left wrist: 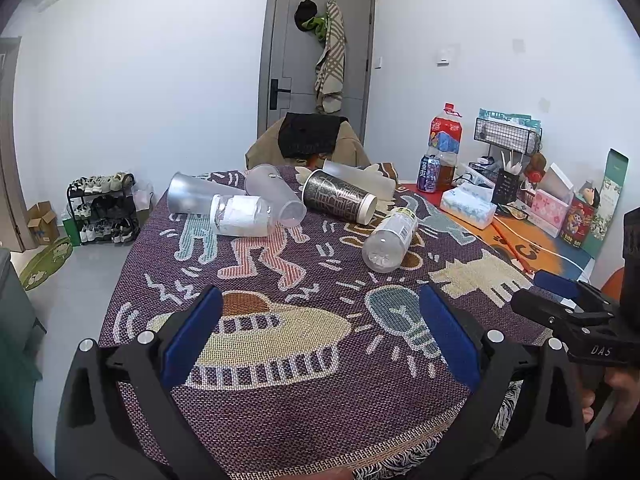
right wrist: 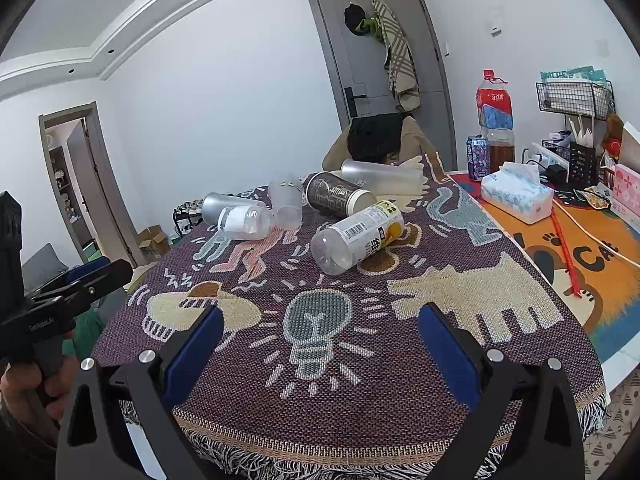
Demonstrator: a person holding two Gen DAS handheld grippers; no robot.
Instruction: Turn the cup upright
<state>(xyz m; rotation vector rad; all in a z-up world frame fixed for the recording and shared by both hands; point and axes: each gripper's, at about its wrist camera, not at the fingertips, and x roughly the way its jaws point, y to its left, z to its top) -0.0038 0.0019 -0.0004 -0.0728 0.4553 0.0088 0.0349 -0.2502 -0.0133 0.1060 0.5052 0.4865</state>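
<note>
Several cups and bottles lie on their sides at the far end of a patterned purple cloth (left wrist: 304, 400). A dark patterned cup (left wrist: 338, 197) (right wrist: 340, 194) lies with its white rim toward the right. Frosted cups (left wrist: 276, 194) (right wrist: 286, 200) lie beside it. A clear labelled bottle (left wrist: 390, 240) (right wrist: 356, 236) lies nearest. My left gripper (left wrist: 320, 332) is open and empty over the cloth's near part. My right gripper (right wrist: 320, 344) is open and empty, also near the front edge. Each gripper shows at the edge of the other's view.
A tissue box (right wrist: 516, 192), a drinks can (right wrist: 478, 158), a large bottle (right wrist: 494, 116), wire racks and boxes crowd the right side on an orange mat (right wrist: 592, 264). A chair with clothes (left wrist: 308, 140) stands behind the table. A shoe rack (left wrist: 104, 208) stands left.
</note>
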